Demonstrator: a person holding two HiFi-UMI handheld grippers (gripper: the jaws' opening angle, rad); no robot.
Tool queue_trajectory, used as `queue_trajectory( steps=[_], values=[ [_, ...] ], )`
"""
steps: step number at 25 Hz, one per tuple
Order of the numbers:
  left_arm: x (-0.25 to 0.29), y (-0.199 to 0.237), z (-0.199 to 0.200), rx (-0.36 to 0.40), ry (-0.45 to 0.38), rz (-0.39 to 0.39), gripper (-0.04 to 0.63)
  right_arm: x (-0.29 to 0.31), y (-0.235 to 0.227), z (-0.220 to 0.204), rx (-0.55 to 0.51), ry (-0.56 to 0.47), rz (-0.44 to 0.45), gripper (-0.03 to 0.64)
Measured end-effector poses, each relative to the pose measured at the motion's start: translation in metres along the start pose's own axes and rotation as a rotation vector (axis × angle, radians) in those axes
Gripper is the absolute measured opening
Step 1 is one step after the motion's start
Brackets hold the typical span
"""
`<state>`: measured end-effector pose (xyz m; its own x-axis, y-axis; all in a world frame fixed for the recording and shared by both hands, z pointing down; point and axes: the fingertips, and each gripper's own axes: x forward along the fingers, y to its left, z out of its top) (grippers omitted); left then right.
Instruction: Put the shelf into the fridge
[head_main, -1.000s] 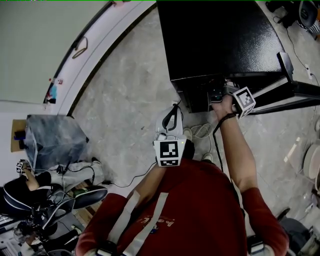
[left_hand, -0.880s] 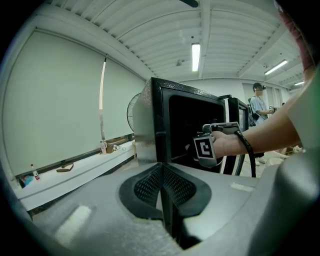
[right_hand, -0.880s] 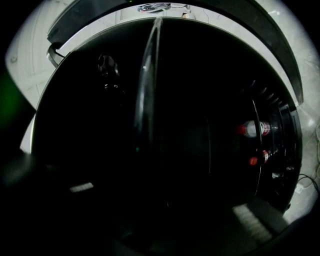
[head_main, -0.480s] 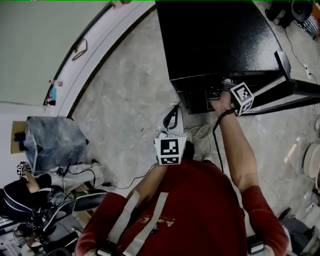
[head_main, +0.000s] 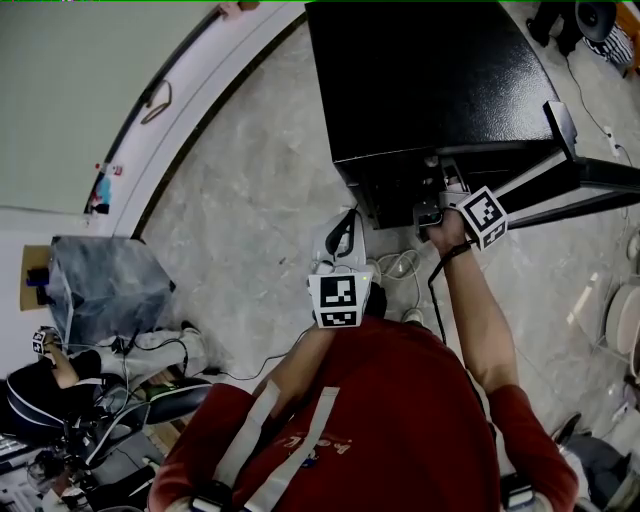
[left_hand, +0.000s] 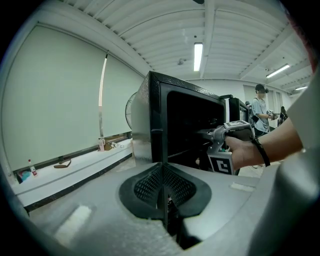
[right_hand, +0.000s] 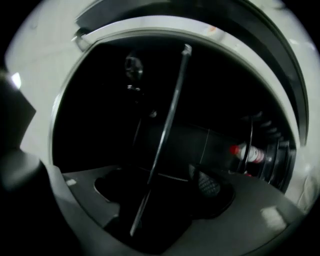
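Note:
The black fridge (head_main: 430, 80) stands on the floor with its door (head_main: 580, 180) swung open to the right. My right gripper (head_main: 432, 207) is at the mouth of the opening. In the right gripper view the shelf (right_hand: 170, 115) shows as a thin pale edge slanting through the dark interior and down between the jaws. The right gripper (right_hand: 160, 197) is open; its jaws have just been opening and the pads stand off the shelf edge. My left gripper (head_main: 343, 222) hangs back near my chest, pointed at the fridge (left_hand: 185, 125), and the left gripper (left_hand: 162, 182) is shut with nothing in it.
A red-capped bottle (right_hand: 247, 152) sits in the door rack. Cables (head_main: 400, 265) lie on the floor before the fridge. A grey covered box (head_main: 105, 280) and a seated person (head_main: 50, 370) are at the left; another person (left_hand: 260, 112) stands behind the fridge.
My right hand has drawn back a little from the fridge opening and its marker cube has rolled. The left gripper has stayed where it was.

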<state>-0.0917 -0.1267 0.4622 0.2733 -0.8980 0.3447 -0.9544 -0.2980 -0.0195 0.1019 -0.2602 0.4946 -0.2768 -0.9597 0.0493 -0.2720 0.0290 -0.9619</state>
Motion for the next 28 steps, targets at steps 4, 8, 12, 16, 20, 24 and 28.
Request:
queue_trajectory(
  steps=[4,8,12,16,20,24,28],
  values=[
    [0.000,-0.006,0.000,0.000,0.001,-0.006,-0.002,-0.017,0.000,-0.005,-0.159,0.034,-0.014,0.348],
    [-0.001,-0.009,0.000,0.002,0.001,-0.006,-0.002,-0.033,0.000,-0.008,-0.308,0.056,-0.031,0.381],
    [-0.002,-0.012,-0.002,0.000,0.002,-0.002,-0.002,-0.047,0.001,-0.010,-0.509,0.077,-0.058,0.402],
    [-0.002,-0.013,-0.003,0.002,-0.002,0.003,-0.002,-0.059,0.003,-0.016,-0.739,0.104,-0.071,0.413],
    [-0.003,-0.010,-0.003,0.002,-0.003,0.012,-0.002,-0.069,0.009,-0.019,-0.951,0.103,-0.078,0.414],
    [-0.004,-0.010,-0.004,0.002,-0.003,0.014,-0.002,-0.073,0.015,-0.024,-1.088,0.109,-0.076,0.422],
    [-0.005,-0.011,-0.005,-0.001,-0.005,0.016,-0.002,-0.070,0.020,-0.029,-1.177,0.109,-0.075,0.422]
  ],
)
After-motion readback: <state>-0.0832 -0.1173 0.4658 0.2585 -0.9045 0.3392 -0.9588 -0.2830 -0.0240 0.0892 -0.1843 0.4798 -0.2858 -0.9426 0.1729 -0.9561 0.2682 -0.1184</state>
